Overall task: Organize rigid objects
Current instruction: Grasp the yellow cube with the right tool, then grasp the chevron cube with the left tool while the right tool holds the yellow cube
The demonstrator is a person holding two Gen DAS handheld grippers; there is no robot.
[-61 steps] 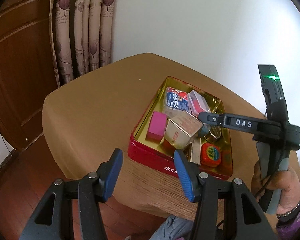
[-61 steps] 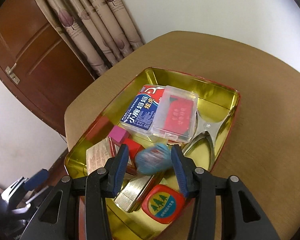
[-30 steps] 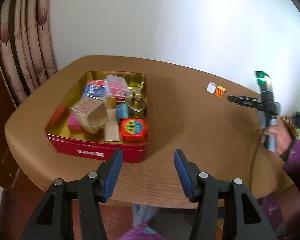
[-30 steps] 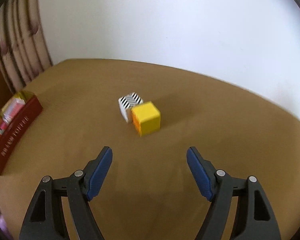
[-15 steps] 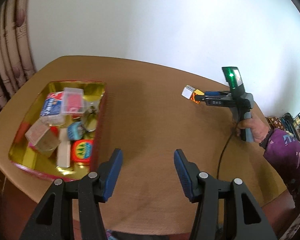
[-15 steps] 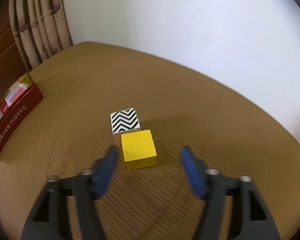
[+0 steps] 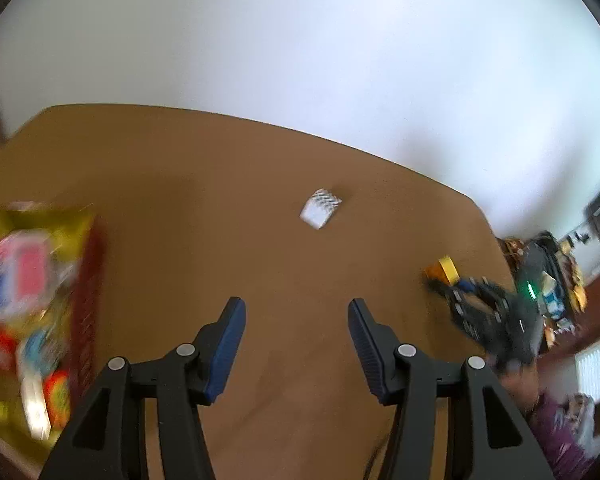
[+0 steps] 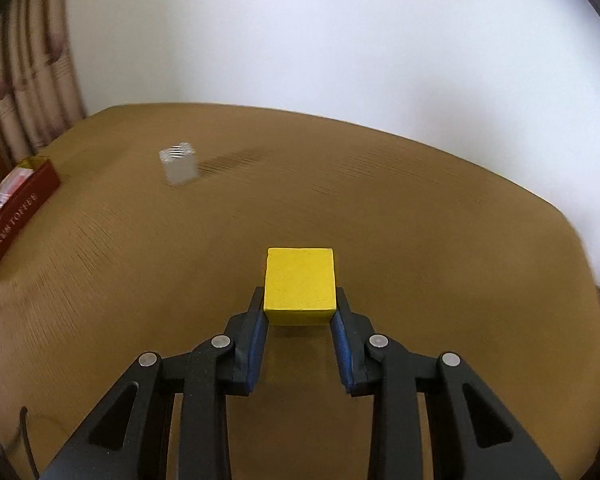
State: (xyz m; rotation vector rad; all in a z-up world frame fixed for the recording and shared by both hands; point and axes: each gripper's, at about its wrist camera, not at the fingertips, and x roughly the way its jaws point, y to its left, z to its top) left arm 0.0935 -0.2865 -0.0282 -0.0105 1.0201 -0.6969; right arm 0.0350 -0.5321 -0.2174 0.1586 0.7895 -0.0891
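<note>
My right gripper (image 8: 300,320) is shut on a yellow cube (image 8: 300,285) and holds it above the brown table (image 8: 420,220). In the left wrist view the right gripper (image 7: 460,292) shows blurred at the far right with the yellow cube (image 7: 446,270) in it. A black-and-white zigzag cube (image 8: 178,164) sits alone on the table, far left of the right gripper; it also shows in the left wrist view (image 7: 320,208). My left gripper (image 7: 296,344) is open and empty over the table. The red and gold tin (image 7: 86,288) with several items lies to its left.
The tin's red side (image 8: 12,216) shows at the left edge of the right wrist view. A curtain (image 8: 24,80) hangs behind the table's left end. A white wall stands behind the table. Cluttered items (image 7: 552,280) lie beyond the table's right edge.
My right gripper has closed on the yellow cube and carried it away from the zigzag cube. My left gripper has swung right, so the tin has slid to the view's left edge.
</note>
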